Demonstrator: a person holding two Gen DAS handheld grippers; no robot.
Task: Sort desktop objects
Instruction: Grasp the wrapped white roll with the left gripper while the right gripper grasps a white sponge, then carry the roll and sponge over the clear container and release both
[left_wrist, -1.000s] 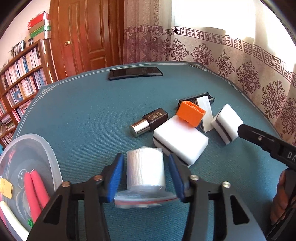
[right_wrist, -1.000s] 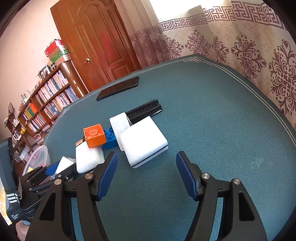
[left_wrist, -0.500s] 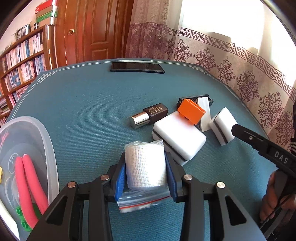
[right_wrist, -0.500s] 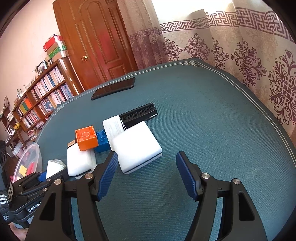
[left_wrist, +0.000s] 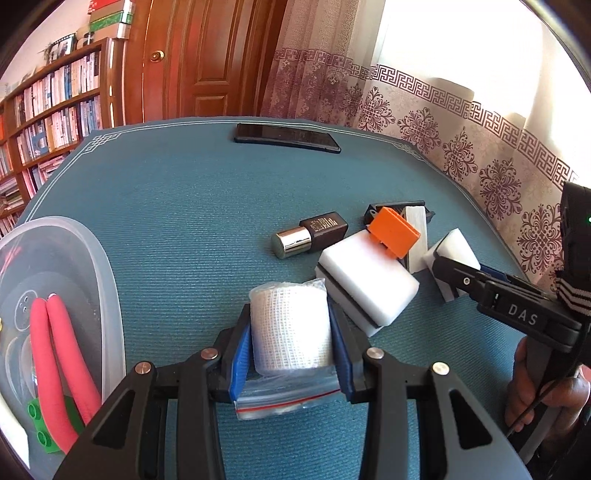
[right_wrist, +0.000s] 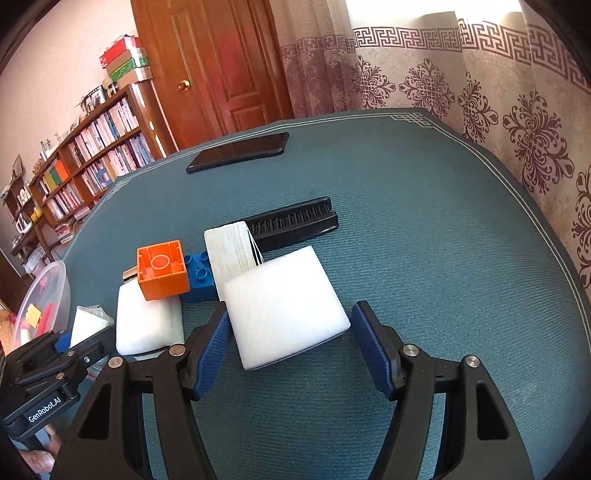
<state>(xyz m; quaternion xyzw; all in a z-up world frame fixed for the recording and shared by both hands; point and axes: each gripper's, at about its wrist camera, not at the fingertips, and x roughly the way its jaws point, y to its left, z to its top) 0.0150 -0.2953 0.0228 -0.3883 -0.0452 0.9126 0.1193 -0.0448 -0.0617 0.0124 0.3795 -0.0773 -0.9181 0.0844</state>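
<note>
Left wrist view: the left claw (left_wrist: 291, 354) clamps a white gauze roll in a clear zip bag (left_wrist: 290, 332) over the teal table (left_wrist: 184, 221). "DAS" marks the right claw (right_wrist: 290, 347), spread around a white sponge block (right_wrist: 284, 306); "GenRobot.AI" marks the left.

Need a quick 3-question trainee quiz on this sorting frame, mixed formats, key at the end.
1. True or false: the left tongs are shut on the bagged gauze roll.
2. Multiple choice: what lies between the fingers of the right tongs? A) the orange block B) a white sponge C) the phone
3. Fill in: the pink tubes lie inside the clear plastic ____.

Key:
1. True. Both blue pads press the roll's sides.
2. B. The white sponge sits between the open fingers; the orange block and the phone lie farther off.
3. Container, at the left edge of the left wrist view.
</note>
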